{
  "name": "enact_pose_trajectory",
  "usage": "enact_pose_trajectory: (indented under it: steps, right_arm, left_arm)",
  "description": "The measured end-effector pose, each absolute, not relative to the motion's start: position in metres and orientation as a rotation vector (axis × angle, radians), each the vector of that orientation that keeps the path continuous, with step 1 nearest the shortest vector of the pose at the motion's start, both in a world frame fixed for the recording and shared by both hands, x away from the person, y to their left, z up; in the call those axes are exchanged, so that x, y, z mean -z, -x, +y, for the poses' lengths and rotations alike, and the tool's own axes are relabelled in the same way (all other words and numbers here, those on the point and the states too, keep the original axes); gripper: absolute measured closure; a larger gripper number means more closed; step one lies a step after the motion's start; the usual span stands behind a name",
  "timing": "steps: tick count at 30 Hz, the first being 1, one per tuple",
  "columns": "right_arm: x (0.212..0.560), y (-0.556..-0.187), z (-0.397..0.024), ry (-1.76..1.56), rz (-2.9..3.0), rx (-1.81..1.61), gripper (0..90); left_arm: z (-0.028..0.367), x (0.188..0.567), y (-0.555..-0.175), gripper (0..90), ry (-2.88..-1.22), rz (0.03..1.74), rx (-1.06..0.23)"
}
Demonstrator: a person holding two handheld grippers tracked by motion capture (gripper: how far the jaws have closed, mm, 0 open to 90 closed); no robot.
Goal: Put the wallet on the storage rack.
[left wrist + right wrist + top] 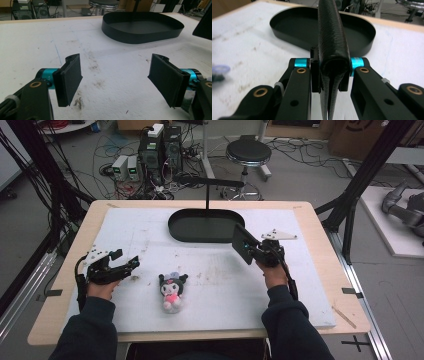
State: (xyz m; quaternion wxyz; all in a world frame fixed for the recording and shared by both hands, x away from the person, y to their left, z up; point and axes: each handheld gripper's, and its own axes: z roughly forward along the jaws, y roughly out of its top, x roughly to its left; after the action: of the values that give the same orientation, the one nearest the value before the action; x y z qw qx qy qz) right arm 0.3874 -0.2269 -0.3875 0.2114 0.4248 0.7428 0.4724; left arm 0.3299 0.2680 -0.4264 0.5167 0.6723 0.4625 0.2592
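Observation:
My right gripper (253,251) is shut on a flat black wallet-like case (244,243), held on edge just in front of the black oval tray (206,236). In the right gripper view both jaws pinch the case (333,32) near its folded end, with the tray (287,32) behind it. My left gripper (127,262) rests low at the table's left with its jaws wide apart. Nothing lies between its pads (71,77), and the tray (140,37) stands farther off. A small black-and-pink plush toy (172,290) lies on the white mat between the two hands.
A black stand with a horizontal arm (207,182) rises behind the tray. The white mat (220,280) covers most of the wooden table (320,235). Beyond the table are a stool (248,152), computers and loose cables on the floor.

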Motion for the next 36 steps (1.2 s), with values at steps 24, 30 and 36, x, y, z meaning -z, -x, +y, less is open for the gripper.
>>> enact_pose_trajectory:
  steps: [24, 30, 36]
  right_arm:
    - [0.375, -0.489, -0.161, -1.094, 1.980, -1.061, 78.4]
    - [0.389, -0.505, -0.141, -1.064, 1.953, -0.906, 78.3]
    - [0.401, -0.514, -0.128, -1.101, 1.979, -0.866, 77.9]
  left_arm:
    - [0.268, 0.427, -0.332, 25.8, -1.612, 1.102, -0.613]
    - [0.268, 0.427, -0.332, 25.8, -1.609, 1.104, -0.611]
    - [0.268, 0.427, -0.331, 25.8, -1.614, 1.098, -0.607]
